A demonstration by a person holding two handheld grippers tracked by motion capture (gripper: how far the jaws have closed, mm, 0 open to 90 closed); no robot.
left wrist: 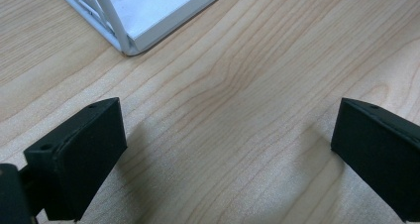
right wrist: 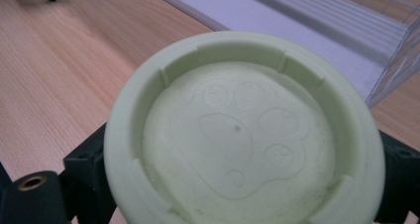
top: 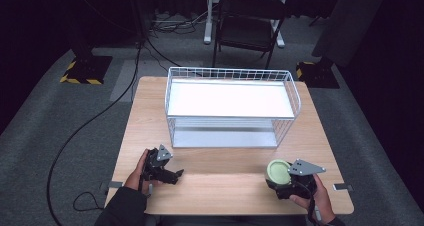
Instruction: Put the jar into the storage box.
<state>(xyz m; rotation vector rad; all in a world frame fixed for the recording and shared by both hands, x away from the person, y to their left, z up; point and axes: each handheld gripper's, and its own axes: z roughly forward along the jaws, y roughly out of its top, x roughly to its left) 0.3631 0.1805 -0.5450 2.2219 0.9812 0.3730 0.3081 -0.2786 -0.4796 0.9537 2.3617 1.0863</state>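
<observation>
Pale green, round and shallow, the dish point(right wrist: 245, 130) sits closest to my right gripper's camera, its underside turned up toward the lens with a paw print moulded into the middle and a raised rim with small notches around it. My right gripper point(right wrist: 237, 184) has it clamped between its 2 black jaws, 1 pressing each side of the rim, low at the left and right of that view. From above, the same dish point(top: 278, 171) shows at the near right of the wooden table point(top: 150, 111), held just inboard of my right gripper point(top: 292, 181), with my hand wrapped round the body behind it. My left gripper point(top: 172, 175) lies at the near left of the table, well apart from the dish, pointing toward the middle. Its 2 jaws stand wide apart with nothing between them; along them I see only bare wood grain point(left wrist: 233, 135) and their shadows, so they hang close over the tabletop, though I cannot tell whether they touch it. Farther on, a near corner of the white wire basket point(left wrist: 124, 40) comes into the left gripper view, resting on the table. From above, the basket point(top: 230, 73) stands in the middle of the table, beyond both grippers, with a white flat floor. Past the table, a dark folding chair point(top: 248, 23) stands on grey carpet.
</observation>
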